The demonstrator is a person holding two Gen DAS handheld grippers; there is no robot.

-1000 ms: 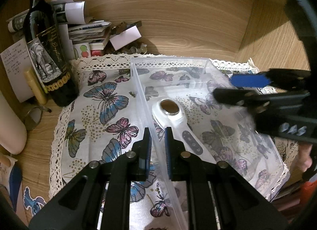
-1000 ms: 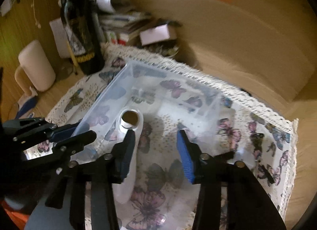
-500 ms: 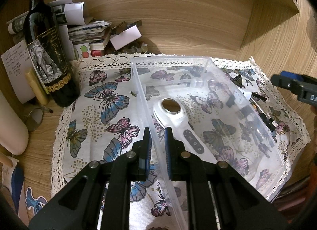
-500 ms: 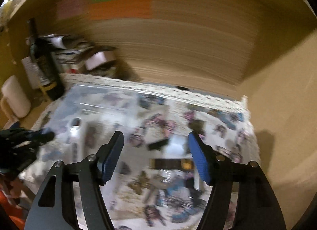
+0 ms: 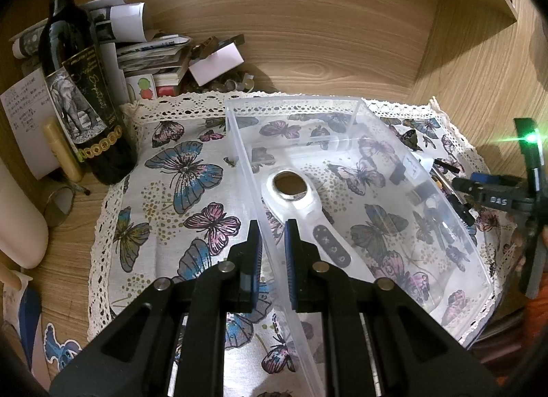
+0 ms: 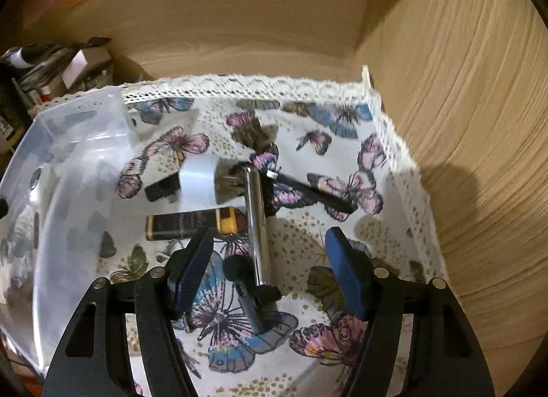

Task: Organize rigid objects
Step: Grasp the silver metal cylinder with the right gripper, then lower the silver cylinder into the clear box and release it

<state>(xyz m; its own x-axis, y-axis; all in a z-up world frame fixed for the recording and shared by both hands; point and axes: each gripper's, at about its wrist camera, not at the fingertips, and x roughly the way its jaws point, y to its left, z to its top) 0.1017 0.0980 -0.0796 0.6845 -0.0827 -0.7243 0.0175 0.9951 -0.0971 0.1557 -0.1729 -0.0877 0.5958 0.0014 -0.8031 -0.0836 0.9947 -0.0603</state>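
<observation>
- The left tongs (image 5: 272, 246) are narrowed onto the near-left wall of the clear plastic bin (image 5: 356, 113), one pad inside and one outside, pinning it to the butterfly cloth (image 5: 164, 191) that covers the surface.
- The right tongs (image 6: 269, 267) are spread wide and grip nothing; they hover over the loose items lying on the cloth just beside the bin's right wall.
- Risk: the metal cylinder (image 6: 256, 222) lies almost along the tongs' axis and is smooth and round, so it could squirt out of the pads or roll if they close off-centre.
- Risk: a black microphone-like stick (image 6: 246, 291) touches the cylinder's near end, so closing here may catch both or knock one aside.
- Risk: the thin bin wall may flex or the bin may tip if the left tongs lift or twist.
- Risk: the loose cloth could bunch if the pads drag on it.
- Count, in the bin: one white handheld device (image 5: 301, 212) with a round dark head.
- Count, outside on the cloth: one metal cylinder, one dark box with a yellow end (image 6: 191, 222), one white-and-black plug-like block (image 6: 186, 179), one black pen-like rod (image 6: 315, 191), one black stick; blur may hide others.
- Count, beyond the cloth: one wine bottle (image 5: 78, 89).
</observation>
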